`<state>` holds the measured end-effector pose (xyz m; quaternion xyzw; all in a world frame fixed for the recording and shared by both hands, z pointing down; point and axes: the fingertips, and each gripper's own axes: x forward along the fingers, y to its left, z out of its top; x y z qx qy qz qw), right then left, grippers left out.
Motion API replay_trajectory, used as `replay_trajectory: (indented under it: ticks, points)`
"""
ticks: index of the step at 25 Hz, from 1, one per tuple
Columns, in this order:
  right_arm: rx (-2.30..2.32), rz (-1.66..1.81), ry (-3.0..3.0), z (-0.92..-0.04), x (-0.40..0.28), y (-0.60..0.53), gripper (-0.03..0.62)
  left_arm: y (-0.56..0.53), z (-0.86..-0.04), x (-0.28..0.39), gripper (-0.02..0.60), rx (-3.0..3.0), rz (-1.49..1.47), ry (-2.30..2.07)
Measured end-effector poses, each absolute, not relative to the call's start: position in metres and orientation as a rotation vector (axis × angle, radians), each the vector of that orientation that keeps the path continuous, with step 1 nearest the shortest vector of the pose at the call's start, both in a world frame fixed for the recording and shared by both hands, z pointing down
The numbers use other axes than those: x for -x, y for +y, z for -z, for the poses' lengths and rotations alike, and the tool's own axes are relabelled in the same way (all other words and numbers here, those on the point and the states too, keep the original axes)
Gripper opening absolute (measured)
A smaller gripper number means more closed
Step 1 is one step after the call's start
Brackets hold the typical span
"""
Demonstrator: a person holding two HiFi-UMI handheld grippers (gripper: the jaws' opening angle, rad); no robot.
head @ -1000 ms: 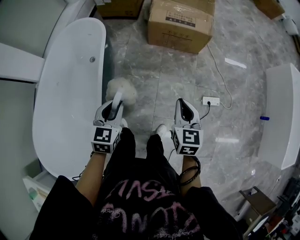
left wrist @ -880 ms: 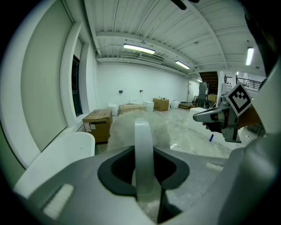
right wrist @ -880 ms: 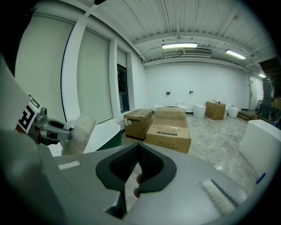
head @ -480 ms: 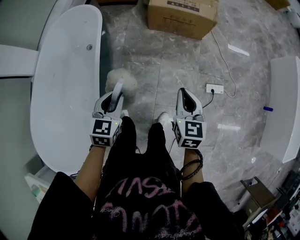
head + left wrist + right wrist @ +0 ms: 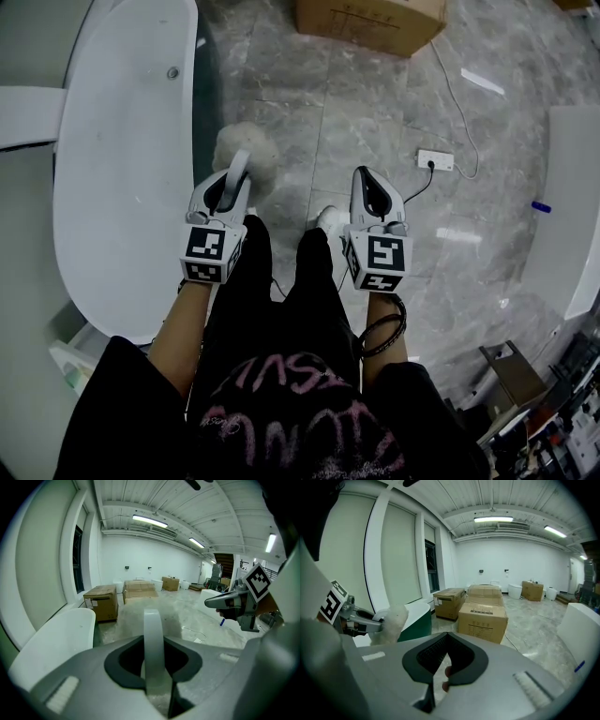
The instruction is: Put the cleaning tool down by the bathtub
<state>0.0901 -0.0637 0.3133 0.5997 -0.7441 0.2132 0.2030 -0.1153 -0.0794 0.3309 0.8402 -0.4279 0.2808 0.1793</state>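
Observation:
The cleaning tool is a fluffy white duster head (image 5: 246,148) on a flat white handle (image 5: 236,174). My left gripper (image 5: 228,180) is shut on that handle and holds the head above the grey floor, just right of the white bathtub (image 5: 112,187). In the left gripper view the handle (image 5: 153,639) stands upright between the jaws, with the blurred head (image 5: 157,611) beyond it. My right gripper (image 5: 372,183) hangs beside it over the floor, shut with nothing in it. From the right gripper view the duster head (image 5: 391,623) shows beside the tub's dark outer side (image 5: 417,620).
A cardboard box (image 5: 370,23) stands on the floor ahead, with more boxes (image 5: 101,601) by the wall. A white power strip (image 5: 439,160) with its cable lies to the right. A white fixture (image 5: 572,206) with a small blue item (image 5: 541,206) is at the far right. The person's legs and shoes are below the grippers.
Both grippers keep the same pose and grip. The view has drifted, so the box and floor slide toward the top edge, and the duster sits a little higher in the picture.

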Motion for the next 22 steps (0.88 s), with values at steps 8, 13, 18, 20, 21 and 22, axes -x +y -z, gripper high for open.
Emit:
replay_trajectory:
  ticks: [8, 13, 18, 20, 21, 22]
  points:
    - [-1.629, -0.627, -2.070, -0.346, -0.081, -0.065, 0.023, -0.071, -0.371, 0.116, 0.078, -2.331, -0.825, -1.170]
    - [-1.606, -0.647, -2.054, -0.370, -0.078, -0.065, 0.023, -0.068, -0.398, 0.115, 0.078, -2.313, -0.847, -1.144]
    - [-1.585, -0.705, -2.036, -0.400, -0.075, -0.063, 0.023, -0.068, -0.428, 0.111, 0.078, -2.297, -0.875, -1.116]
    - [-1.568, -0.715, -2.028, -0.412, -0.072, -0.061, 0.023, -0.068, -0.439, 0.110, 0.078, -2.277, -0.867, -1.111]
    - [-1.564, -0.721, -2.024, -0.418, -0.070, -0.061, 0.023, -0.068, -0.444, 0.111, 0.078, -2.272, -0.870, -1.108]
    - [-1.564, -0.728, -2.020, -0.422, -0.070, -0.061, 0.023, -0.067, -0.450, 0.111, 0.078, -2.270, -0.876, -1.104]
